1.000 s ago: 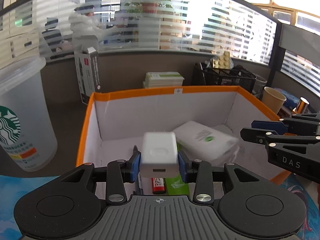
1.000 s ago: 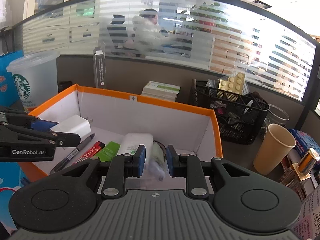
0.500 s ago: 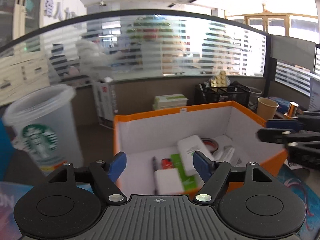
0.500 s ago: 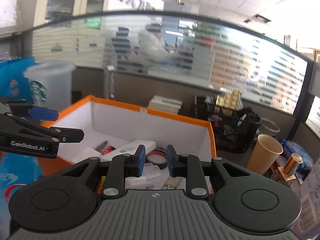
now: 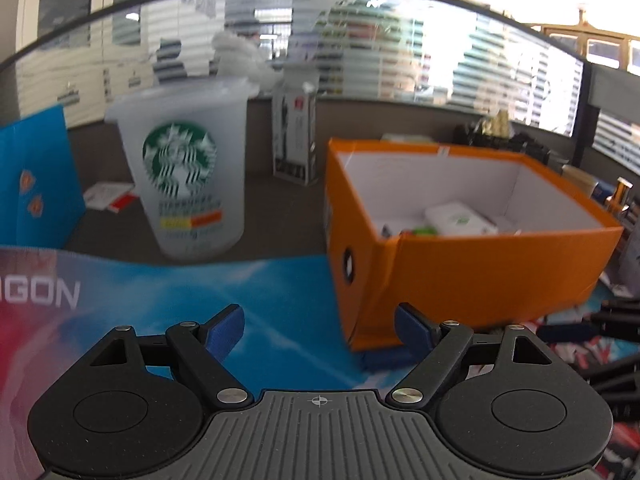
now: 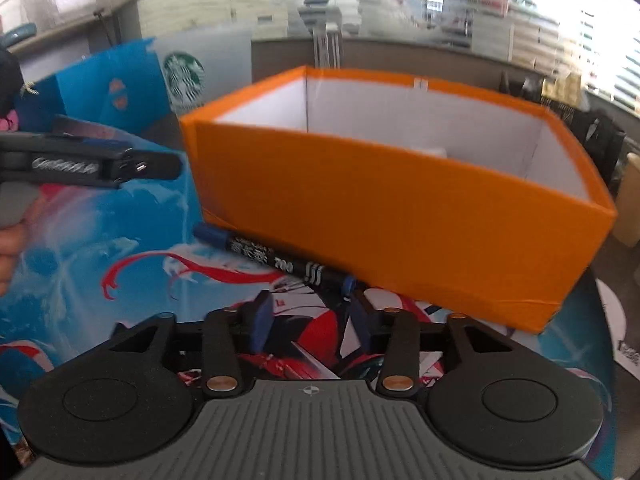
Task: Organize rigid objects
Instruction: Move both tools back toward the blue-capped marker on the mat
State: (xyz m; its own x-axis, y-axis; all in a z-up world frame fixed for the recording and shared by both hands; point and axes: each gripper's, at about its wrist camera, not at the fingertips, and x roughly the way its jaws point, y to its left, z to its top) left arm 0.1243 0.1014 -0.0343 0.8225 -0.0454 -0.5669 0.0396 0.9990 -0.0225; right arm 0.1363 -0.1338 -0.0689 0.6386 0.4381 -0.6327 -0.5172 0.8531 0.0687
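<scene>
The orange box (image 5: 472, 276) stands on the printed mat, with a white packet (image 5: 460, 218) and small items inside. My left gripper (image 5: 319, 326) hovers over the mat at the box's near left corner; its jaws are opening wide with nothing between them. In the right wrist view the box (image 6: 400, 208) fills the middle. A black marker with a blue cap (image 6: 272, 258) lies on the mat along its front wall. My right gripper (image 6: 308, 316) is low, just short of the marker, its jaws opening and holding nothing. The left gripper (image 6: 100, 164) shows at the left.
A translucent Starbucks cup (image 5: 184, 176) stands left of the box, with a blue paper bag (image 5: 36, 184) further left. A tall white carton (image 5: 296, 140) is behind. A person's hand (image 6: 8, 248) shows at the left edge. The colourful mat (image 6: 100, 260) covers the desk.
The left gripper let go of the white charger in the box and drew back to the left. The right gripper pulled out of the box, sank toward the mat and its jaws opened.
</scene>
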